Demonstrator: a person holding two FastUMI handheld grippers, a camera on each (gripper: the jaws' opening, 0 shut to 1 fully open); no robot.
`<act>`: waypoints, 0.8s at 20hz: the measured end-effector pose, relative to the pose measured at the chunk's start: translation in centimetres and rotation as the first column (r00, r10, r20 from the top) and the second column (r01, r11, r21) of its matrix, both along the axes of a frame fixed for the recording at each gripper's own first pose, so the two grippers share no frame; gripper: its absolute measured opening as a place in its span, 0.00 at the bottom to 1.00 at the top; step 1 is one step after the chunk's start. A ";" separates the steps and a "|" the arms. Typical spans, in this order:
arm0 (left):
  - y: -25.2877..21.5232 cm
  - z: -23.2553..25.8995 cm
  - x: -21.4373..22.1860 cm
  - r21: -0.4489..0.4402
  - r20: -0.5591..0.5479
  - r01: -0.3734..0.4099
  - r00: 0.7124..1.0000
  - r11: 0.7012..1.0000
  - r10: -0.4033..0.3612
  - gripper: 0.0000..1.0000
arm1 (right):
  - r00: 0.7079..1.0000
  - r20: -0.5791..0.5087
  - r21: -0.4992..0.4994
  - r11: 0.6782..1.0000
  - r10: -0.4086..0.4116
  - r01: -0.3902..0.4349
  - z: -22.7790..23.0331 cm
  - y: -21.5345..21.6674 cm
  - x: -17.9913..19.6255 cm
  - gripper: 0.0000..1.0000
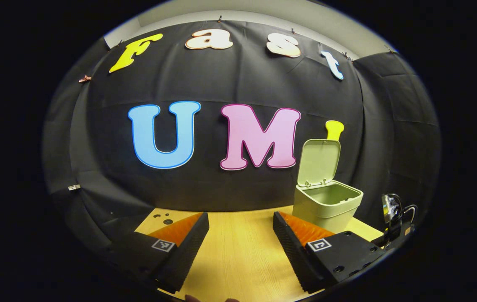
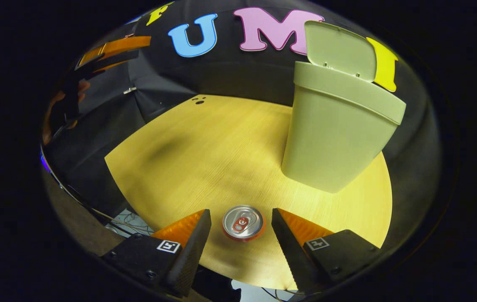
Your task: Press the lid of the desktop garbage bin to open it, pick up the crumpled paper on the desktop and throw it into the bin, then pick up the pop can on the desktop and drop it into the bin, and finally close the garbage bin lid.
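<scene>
The pale green bin [image 1: 326, 203] stands on the wooden desktop with its lid [image 1: 319, 162] swung up and the inside showing. My left gripper [image 1: 240, 228] hovers open over bare wood, left of the bin. In the right gripper view the same bin [image 2: 335, 130] rises on the right, lid [image 2: 341, 48] up. A pop can [image 2: 243, 222] stands upright on the desktop, seen from above, directly between the fingers of my right gripper [image 2: 242, 226]. That gripper is open, its fingers apart from the can on both sides. The other gripper [image 2: 108, 52], held by a hand, appears at the upper left.
The wooden desktop [image 2: 205, 151] spreads left of the bin, with small dark holes [image 2: 199, 100] at its far edge. Black cloth walls close in behind and at both sides. Cables [image 2: 129, 218] hang below the near edge. The other gripper's rig [image 1: 395, 218] sits right of the bin.
</scene>
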State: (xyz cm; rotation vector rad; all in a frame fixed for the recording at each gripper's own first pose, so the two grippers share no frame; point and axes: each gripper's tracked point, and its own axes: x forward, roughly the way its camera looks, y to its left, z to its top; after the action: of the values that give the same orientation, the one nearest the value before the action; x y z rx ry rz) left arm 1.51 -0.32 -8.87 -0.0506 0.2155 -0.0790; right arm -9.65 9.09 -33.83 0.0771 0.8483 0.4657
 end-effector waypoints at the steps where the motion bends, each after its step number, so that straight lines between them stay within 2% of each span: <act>1: -0.1 0.0 0.0 0.003 -0.003 0.005 1.000 1.000 -0.005 0.99 | 1.000 -0.011 -0.010 1.000 0.007 -0.007 -0.7 0.0 -0.1 0.92; 7: 0.3 0.0 -0.1 0.000 -0.010 -0.001 1.000 1.000 0.001 0.99 | 0.998 -0.057 -0.041 0.999 0.026 -0.028 -3.5 0.1 -0.4 0.92; 13: 0.8 -0.2 -0.2 -0.002 -0.017 -0.010 1.000 1.000 0.010 0.99 | 0.997 -0.079 -0.042 0.999 0.014 -0.018 -4.3 0.5 0.0 0.92; 14: 0.9 -0.3 -0.3 -0.003 -0.018 -0.012 1.000 1.000 0.012 0.99 | 0.996 -0.085 -0.048 0.999 0.006 -0.010 -4.3 0.3 0.0 0.91; 15: 1.0 -0.2 -0.3 -0.006 -0.018 -0.012 1.000 1.000 0.012 0.99 | 0.996 -0.086 -0.041 0.999 0.007 -0.011 -4.4 0.5 -0.1 0.84; 16: 0.9 -0.3 -0.3 -0.007 -0.018 -0.013 1.000 1.000 0.013 0.99 | 0.996 -0.087 -0.041 0.999 0.011 -0.015 -4.2 0.6 -0.1 0.83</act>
State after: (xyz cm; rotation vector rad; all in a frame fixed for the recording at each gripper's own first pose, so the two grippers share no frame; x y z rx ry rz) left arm 1.17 0.58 -9.16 -0.0598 0.2330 -0.0668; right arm -9.78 9.65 -38.05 0.0536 0.9436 0.4592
